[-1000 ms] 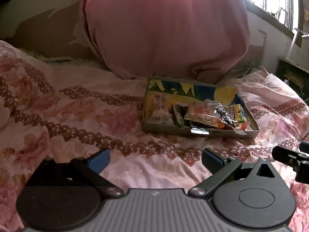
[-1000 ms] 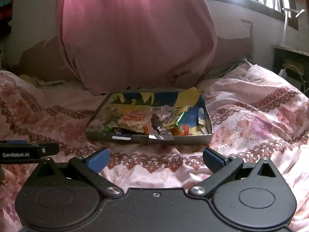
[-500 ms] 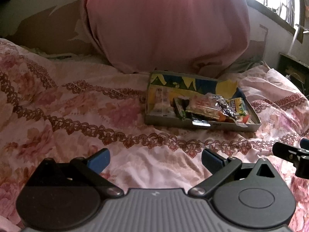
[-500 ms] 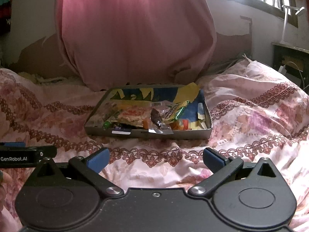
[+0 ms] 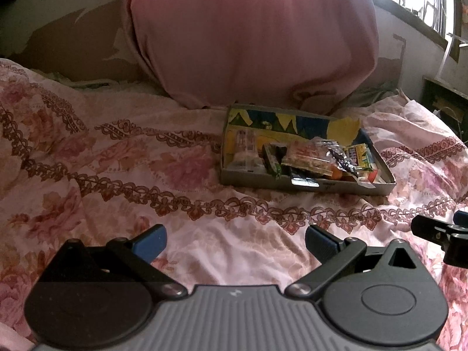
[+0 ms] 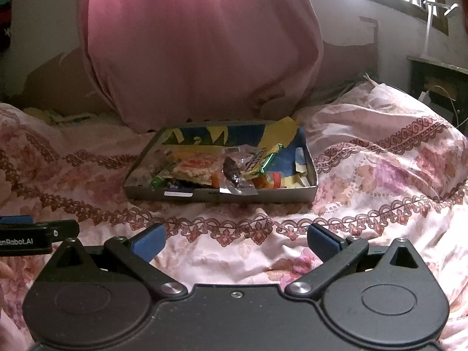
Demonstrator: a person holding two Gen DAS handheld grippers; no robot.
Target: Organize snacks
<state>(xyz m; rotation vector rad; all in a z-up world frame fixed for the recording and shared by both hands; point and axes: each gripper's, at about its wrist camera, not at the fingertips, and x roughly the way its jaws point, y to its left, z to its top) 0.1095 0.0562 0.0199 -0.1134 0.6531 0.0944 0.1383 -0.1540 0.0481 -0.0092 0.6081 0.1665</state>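
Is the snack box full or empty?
Partly full. The box on the bedspread has no lid on, and snack packets are piled toward its near wall, with bare bottom showing farther back.

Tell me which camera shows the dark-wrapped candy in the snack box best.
Right wrist: the dark-wrapped candy lies near the middle, unobstructed, at the snack box's front edge. Left wrist shows it off to the right, smaller among wrappers.
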